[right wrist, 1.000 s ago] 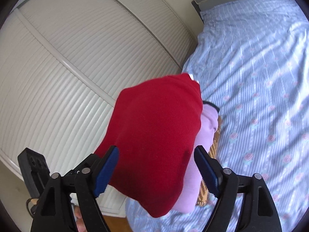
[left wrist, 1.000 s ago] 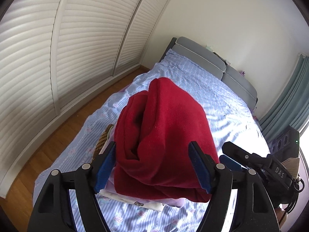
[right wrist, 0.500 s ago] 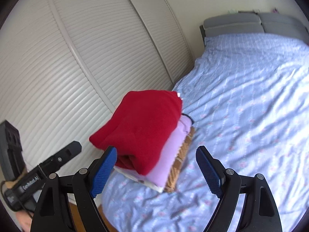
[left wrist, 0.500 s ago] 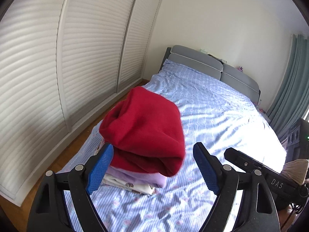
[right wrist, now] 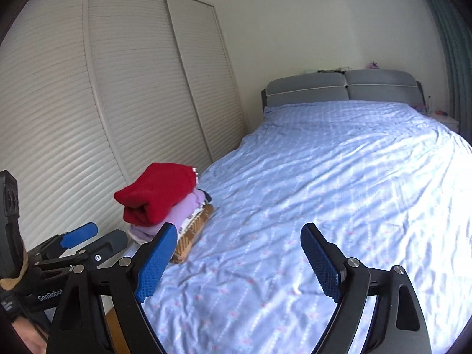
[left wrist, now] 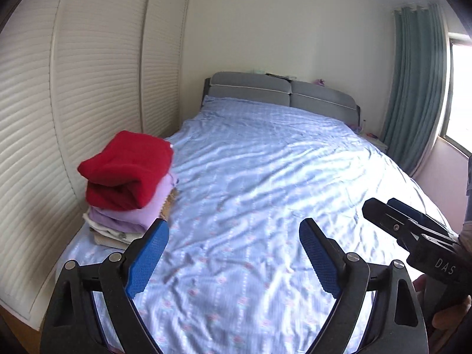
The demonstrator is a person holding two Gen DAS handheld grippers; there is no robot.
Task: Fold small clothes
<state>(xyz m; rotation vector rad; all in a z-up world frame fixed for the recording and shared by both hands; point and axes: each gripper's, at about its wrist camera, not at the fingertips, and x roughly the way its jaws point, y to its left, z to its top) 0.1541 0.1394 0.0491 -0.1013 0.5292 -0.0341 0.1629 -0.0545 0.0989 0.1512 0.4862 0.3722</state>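
Both tongs are up off the bed and spread wide, with nothing between their blue pads. From my left tong (left wrist: 234, 253) I look down the length of the bed (left wrist: 265, 177), and the gap between its fingers frames only the wrinkled, pale blue flowered sheet. My right tong (right wrist: 239, 261) is just as wide apart over the near part of the same sheet — it also shows at the right edge of the left view, though from that angle I cannot tell how its fingers stand.

A stack of folded clothes (left wrist: 129, 188) sits at the near left edge of the bed, well apart from both tongs. On top lies a red sweater (left wrist: 126, 168), folded thick, its rolled fold facing me. Under it is a lilac garment (left wrist: 138, 212), then something cream or white, and at the bottom a brown patterned piece (right wrist: 194, 236) that sticks out toward the middle of the bed.

Left of the bed runs a wall of white slatted doors (right wrist: 103, 103). At the far end stands a grey padded headboard (left wrist: 280, 94), and a teal curtain (left wrist: 419, 88) hangs at the far right beside a bright window.
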